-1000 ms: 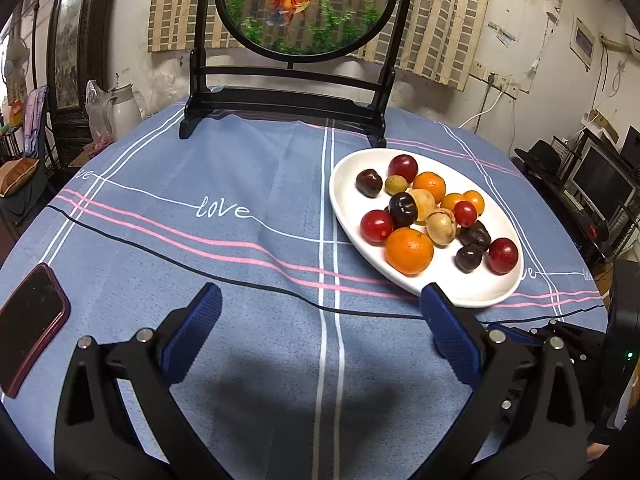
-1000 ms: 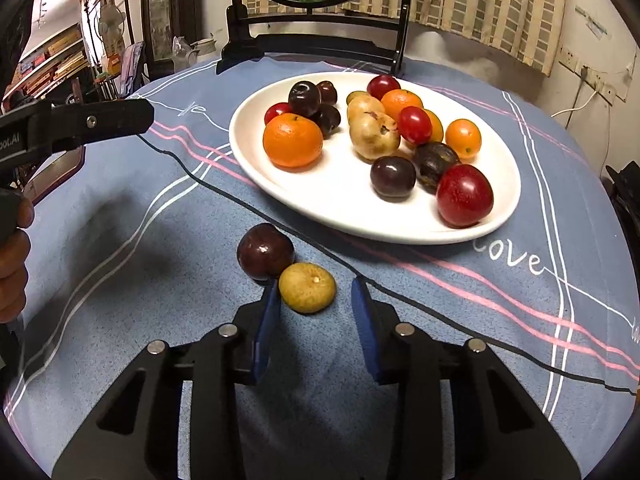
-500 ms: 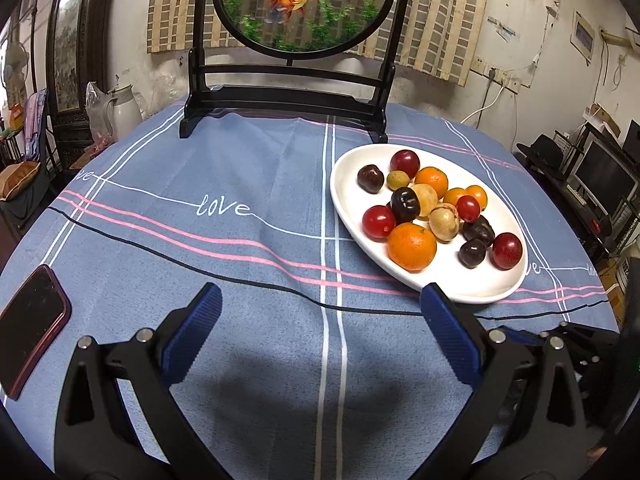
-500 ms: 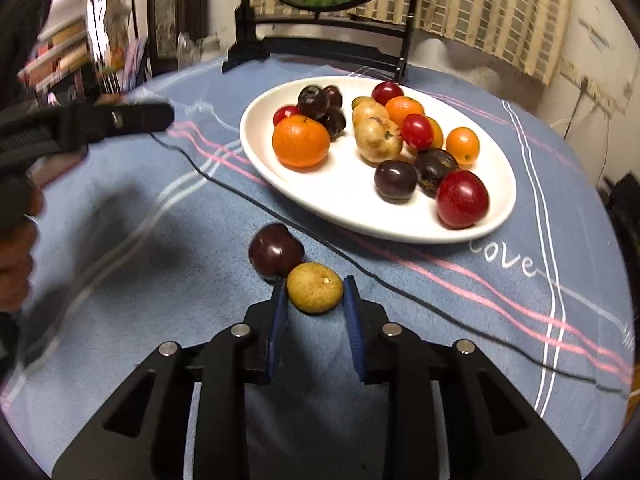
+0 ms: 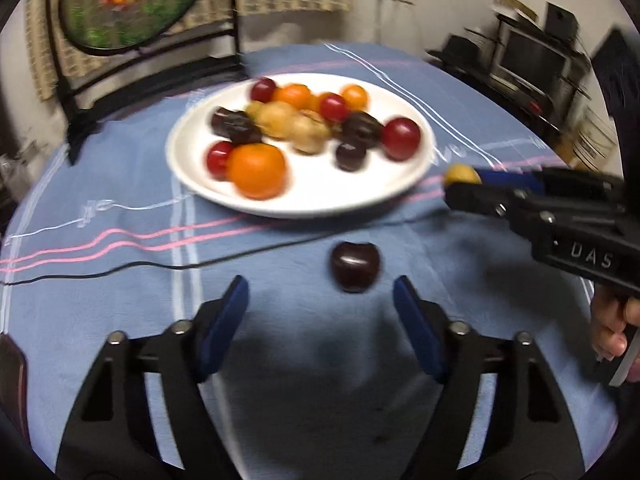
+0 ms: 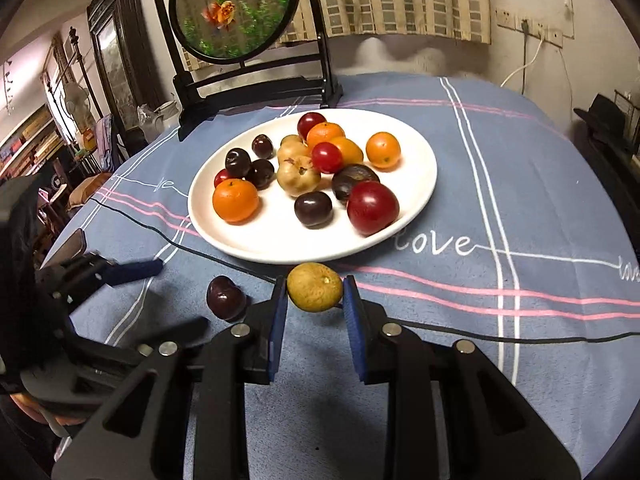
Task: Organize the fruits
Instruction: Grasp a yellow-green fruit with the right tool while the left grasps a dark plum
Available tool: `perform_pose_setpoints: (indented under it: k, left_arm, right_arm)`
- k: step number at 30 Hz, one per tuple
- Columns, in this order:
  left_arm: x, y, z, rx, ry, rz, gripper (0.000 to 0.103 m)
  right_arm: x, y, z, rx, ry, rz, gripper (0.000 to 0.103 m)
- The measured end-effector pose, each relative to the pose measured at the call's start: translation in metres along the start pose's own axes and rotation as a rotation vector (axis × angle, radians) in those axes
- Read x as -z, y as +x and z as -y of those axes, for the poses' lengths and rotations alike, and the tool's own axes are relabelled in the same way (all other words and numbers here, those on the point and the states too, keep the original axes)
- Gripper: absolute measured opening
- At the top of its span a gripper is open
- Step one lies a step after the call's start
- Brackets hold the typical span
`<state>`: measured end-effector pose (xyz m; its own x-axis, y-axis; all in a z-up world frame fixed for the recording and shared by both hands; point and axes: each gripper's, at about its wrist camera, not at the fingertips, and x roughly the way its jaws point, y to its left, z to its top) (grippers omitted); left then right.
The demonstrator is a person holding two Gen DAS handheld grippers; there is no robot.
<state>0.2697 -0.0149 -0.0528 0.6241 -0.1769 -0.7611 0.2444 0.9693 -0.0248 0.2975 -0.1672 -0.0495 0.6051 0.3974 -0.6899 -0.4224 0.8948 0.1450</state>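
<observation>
Yellow-green fruit (image 6: 315, 287) clamped in right tongs (image 6: 314, 312); left tongs (image 5: 320, 304) closing, pads clear of dark plum (image 5: 355, 266).

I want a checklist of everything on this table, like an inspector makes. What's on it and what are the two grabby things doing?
Surface: round table under a blue cloth with pink and white stripes.
Job's things: white oval plate of mixed fruit; dark purple plum loose on the cloth; small yellow-green fruit lifted near the plate.
Clutter: dark phone at the table's edge.
Grippers: right gripper shut on the yellow-green fruit; left gripper closing, with the plum just ahead of its fingers, not touched.
Cables: thin black cable across the cloth.
Surroundings: round goldfish screen on a black stand; wall sockets.
</observation>
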Motion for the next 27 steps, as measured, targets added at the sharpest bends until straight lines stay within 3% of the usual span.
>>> perform_pose_setpoints:
  k: [6, 11, 23, 27]
  left_arm:
    - [-0.009, 0.016, 0.003, 0.032, -0.019, -0.033, 0.048]
    - [-0.013, 0.025, 0.014, 0.049, -0.007, -0.058, 0.041]
    - [-0.014, 0.032, 0.025, -0.028, 0.045, -0.042, 0.034]
    - [-0.011, 0.028, 0.021, -0.026, 0.007, -0.041, 0.033]
  right_arm:
    - [0.001, -0.003, 0.000, -0.002, -0.004, 0.001, 0.028]
    - [0.001, -0.004, 0.001, -0.003, 0.003, 0.003, 0.028]
    - [0.001, -0.006, 0.000, -0.002, -0.002, 0.008, 0.028]
    - [0.001, -0.006, 0.000, -0.003, -0.001, 0.007, 0.028]
